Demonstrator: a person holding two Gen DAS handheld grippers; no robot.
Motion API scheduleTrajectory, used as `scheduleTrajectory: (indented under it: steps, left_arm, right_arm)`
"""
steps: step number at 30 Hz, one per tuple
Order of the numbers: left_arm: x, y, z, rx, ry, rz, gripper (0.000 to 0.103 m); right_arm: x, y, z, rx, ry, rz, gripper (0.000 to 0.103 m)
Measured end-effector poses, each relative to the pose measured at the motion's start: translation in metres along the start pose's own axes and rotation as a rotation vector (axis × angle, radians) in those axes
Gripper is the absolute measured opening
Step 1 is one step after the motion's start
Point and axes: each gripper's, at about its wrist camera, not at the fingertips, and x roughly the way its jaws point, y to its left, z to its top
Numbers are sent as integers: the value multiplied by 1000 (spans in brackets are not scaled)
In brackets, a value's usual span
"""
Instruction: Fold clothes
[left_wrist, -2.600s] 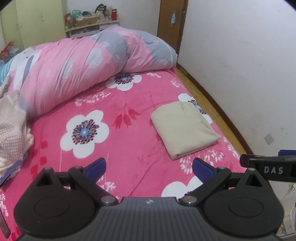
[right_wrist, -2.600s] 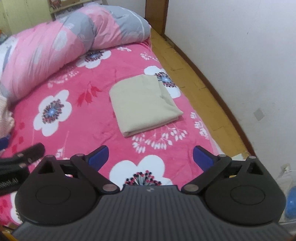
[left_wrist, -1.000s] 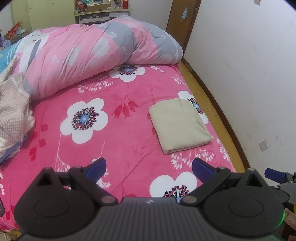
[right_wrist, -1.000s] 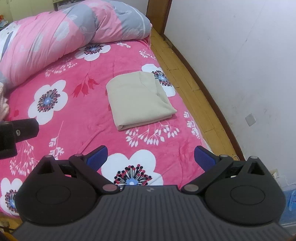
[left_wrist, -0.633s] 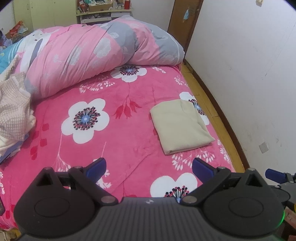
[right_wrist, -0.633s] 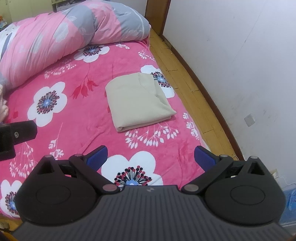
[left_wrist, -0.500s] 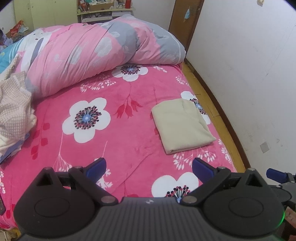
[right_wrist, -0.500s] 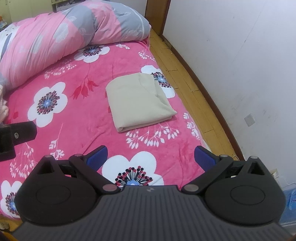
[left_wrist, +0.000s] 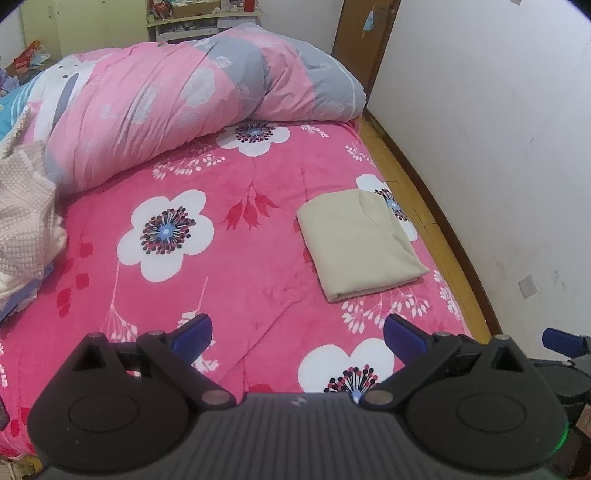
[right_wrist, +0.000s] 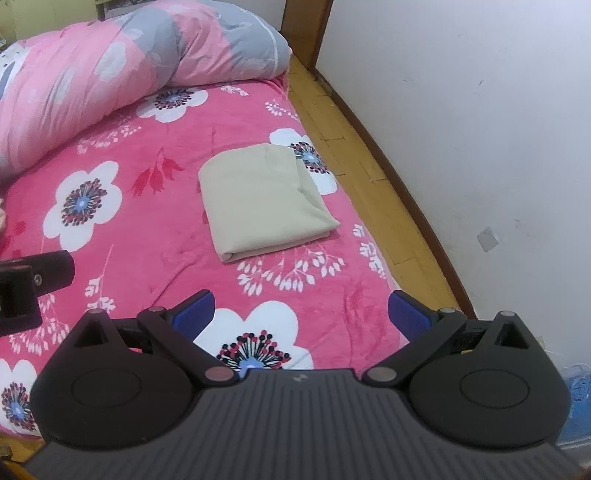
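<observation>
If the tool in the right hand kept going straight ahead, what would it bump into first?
Probably the pink flowered bedspread, short of the folded beige cloth. The right tool is open, empty and above the bed; depth is unclear.

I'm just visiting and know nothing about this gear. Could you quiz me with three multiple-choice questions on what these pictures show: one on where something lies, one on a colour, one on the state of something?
1. Where does the folded cloth lie?
A. on the bed's wall-side edge
B. on the duvet
C. on the floor

2. What colour is it?
A. blue
B. beige
C. grey

3. How are the two tongs, left and right?
A. both shut on cloth
B. one open, one shut
C. both open, empty

Answers: 1 A, it rests on the pink bedspread near the wall; 2 B, plain beige; 3 C, blue fingers spread, nothing between.
</observation>
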Motion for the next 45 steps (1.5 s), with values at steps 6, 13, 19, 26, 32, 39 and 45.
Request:
scheduleTrajectory:
  steps: [6,13,19,26,32,39,45]
  left_arm:
    - [5,-4,-2,-4,12,-8,100]
    - [7,-4,-3,-14,18,-4,100]
    - [7,-2,-3,-22,18,2,100]
    - [8,2,-3,-30,24,7,100]
    - [9,5,-3,-29,25,12,100]
    - [6,8,0,-35,17,9,100]
    - [6,9,3,-31,10,7,100]
  right_arm:
    - [2,-4,0,-1,12,-22,101]
    - [3,-4,0,-12,25,-25,101]
    - [4,-5,0,-7,33,-26,101]
    - [4,-2,1,-8,31,-20,101]
    - [6,1,0,-15,33,-15,101]
    - [5,3,1,-14,27,-18,101]
    - [4,4,4,-10,18,-21,101]
